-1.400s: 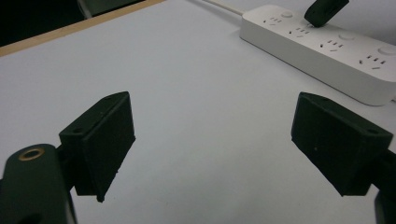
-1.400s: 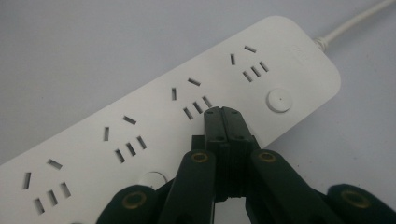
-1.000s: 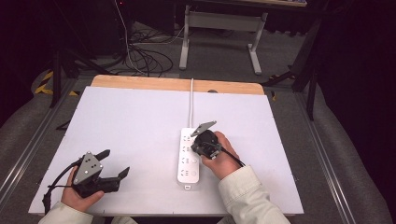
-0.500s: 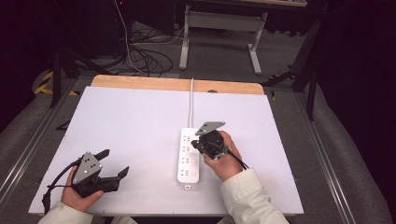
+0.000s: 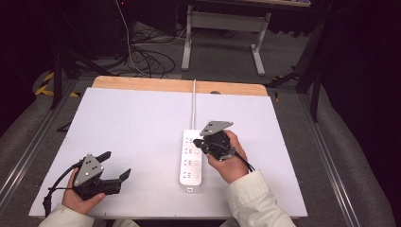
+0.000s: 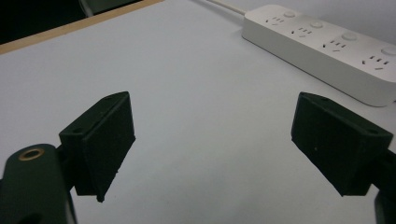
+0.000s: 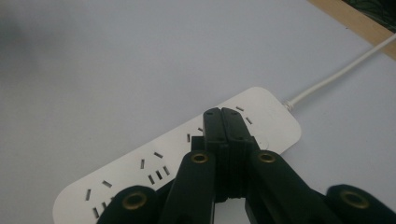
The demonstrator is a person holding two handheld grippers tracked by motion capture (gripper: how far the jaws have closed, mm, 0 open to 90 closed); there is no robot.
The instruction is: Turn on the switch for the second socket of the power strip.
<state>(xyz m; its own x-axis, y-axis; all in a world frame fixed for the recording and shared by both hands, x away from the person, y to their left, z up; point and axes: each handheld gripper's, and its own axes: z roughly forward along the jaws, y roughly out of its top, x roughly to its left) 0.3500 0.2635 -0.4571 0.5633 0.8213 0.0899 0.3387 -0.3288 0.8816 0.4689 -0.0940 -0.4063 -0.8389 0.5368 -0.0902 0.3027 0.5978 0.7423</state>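
- Right gripper — jaws pressed together — has shifted up the power strip toward its cord end since before.
- Left gripper stays put, jaws spread, on the table.

Only the power strip and its cable (running to the far edge) break the open table

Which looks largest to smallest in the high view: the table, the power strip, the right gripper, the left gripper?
1. Table
2. Power strip
3. Left gripper and right gripper: these look alike in size, and the hands hide part of each, so no ranking between them.
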